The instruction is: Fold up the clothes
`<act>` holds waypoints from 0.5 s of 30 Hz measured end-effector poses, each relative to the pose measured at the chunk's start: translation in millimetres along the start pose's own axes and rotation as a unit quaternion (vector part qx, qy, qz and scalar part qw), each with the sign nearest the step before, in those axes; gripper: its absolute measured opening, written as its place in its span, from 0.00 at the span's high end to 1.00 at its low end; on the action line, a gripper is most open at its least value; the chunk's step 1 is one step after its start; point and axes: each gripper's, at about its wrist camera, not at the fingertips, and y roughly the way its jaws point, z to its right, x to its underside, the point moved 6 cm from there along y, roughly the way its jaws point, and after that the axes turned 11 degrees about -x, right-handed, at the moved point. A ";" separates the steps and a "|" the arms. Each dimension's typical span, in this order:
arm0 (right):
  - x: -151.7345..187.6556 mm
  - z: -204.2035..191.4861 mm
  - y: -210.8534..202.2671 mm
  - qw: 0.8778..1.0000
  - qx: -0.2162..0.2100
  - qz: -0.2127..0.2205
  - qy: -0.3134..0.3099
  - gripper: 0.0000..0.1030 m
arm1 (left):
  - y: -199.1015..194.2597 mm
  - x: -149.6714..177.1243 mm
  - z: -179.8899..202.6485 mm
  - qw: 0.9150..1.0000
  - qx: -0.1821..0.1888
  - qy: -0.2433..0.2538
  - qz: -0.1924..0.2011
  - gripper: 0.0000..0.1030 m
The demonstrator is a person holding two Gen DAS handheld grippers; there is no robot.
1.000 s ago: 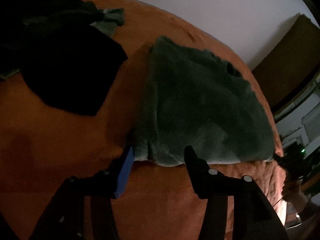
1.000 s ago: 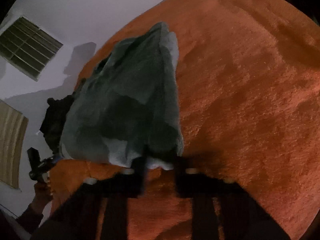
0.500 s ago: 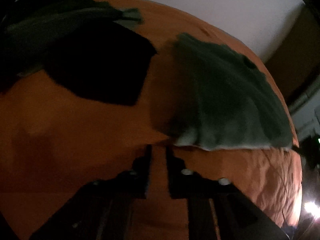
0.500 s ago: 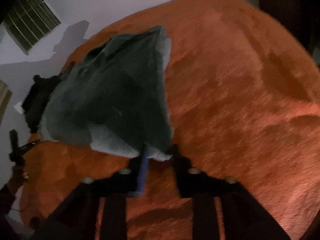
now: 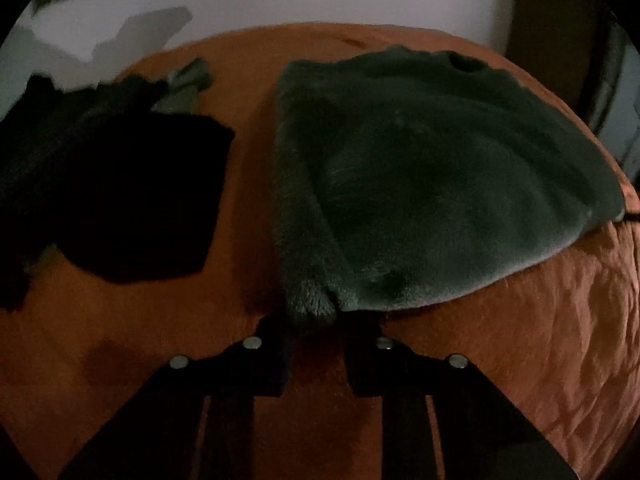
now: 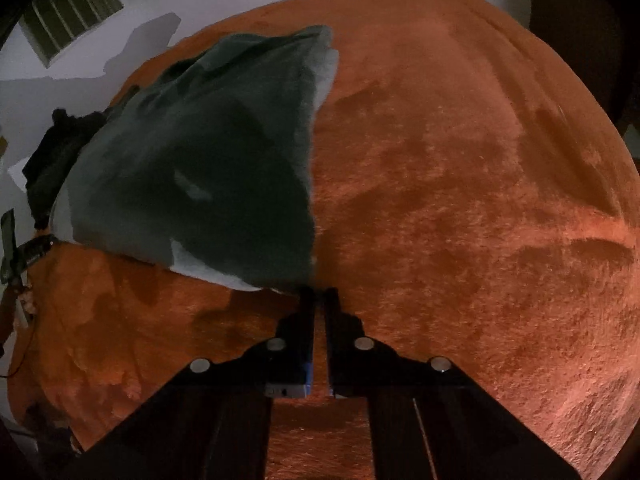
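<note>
With the grey-green fleece garment point(image 5: 420, 184) lying flat on the orange bed point(image 5: 140, 320), the left tongs point(image 5: 316, 320) clench only its bunched near corner and the right tongs point(image 6: 318, 300) pinch the opposite near corner's very edge, so either thin bite may slip when lifted, dropping the fold askew.

green fleece garment point(image 5: 432, 184) | folded flat | on orange blanket point(image 5: 520, 340)

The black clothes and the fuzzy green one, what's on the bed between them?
Nothing but bare orange blanket. The left wrist view shows a clear strip of it between the black clothes and the fuzzy green garment.
</note>
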 end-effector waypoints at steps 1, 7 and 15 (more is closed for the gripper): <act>-0.8 1.6 -2.1 1.000 0.001 0.003 0.000 0.96 | -0.7 1.8 -3.9 1.000 0.000 0.004 0.000 0.80; -4.6 -1.9 -3.7 1.000 -0.004 0.007 -0.011 0.96 | 1.4 2.6 2.0 0.999 -0.010 0.042 0.000 0.85; 2.0 13.2 1.7 0.999 0.038 -0.015 -0.001 1.00 | 26.3 6.8 -17.3 0.996 -0.047 0.063 -0.036 0.85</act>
